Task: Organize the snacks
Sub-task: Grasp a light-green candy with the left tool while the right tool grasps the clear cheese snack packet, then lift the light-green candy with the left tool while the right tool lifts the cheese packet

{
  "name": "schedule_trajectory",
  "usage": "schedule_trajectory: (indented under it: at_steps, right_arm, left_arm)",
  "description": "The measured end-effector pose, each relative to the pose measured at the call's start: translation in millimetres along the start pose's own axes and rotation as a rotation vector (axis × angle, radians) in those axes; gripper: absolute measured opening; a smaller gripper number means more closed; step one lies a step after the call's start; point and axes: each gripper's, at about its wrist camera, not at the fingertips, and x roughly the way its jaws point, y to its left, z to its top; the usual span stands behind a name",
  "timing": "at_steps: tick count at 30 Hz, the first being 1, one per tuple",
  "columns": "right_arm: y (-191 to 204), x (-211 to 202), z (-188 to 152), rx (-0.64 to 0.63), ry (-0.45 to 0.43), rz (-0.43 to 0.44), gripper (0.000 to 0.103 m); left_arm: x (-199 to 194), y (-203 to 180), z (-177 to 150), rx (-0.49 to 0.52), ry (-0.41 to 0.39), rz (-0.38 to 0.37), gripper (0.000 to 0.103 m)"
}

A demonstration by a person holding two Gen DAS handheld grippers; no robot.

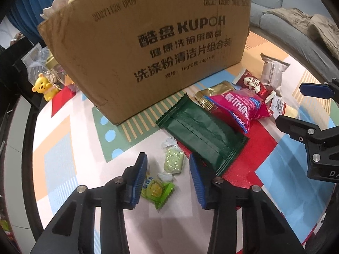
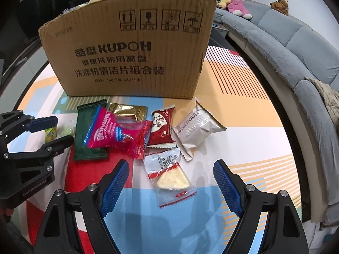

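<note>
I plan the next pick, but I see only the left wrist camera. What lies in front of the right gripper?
Observer: A clear packet with a pale wedge inside lies on the mat between the open fingers of the right gripper, untouched.
Operator: How is it turned?
Observer: Lengthwise along the fingers, its red zigzag end nearest the camera.
Operator: Anything on the sofa's far end?
Observer: A pink plush toy.

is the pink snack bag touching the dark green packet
Touching. The right wrist view shows the pink snack bag lying on the dark green packet, overlapping its upper right part.
</note>
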Motion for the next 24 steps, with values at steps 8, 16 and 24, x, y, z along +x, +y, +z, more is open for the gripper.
schedule_trajectory:
  at_steps: [8, 16, 24]
  right_arm:
    - [-5.4, 13.8, -1.9, 0.022, 0.048, 0.032, 0.067]
    - [-6.3, 17.9, -5.8, 0.026, 0.055, 0.069, 0.051]
    - [-6.8, 13.3, -6.2, 0.032, 0.045, 0.097, 0.037]
  left_arm:
    - [6.0, 4.2, 5.6, 0.003, -0.019, -0.026, 0.027]
    - [4.8, -0.7, 4.3, 0.003, -0.020, -0.045, 0.018]
    - [4.8, -2.5, 1.6, 0.001, -0.025, -0.050, 0.018]
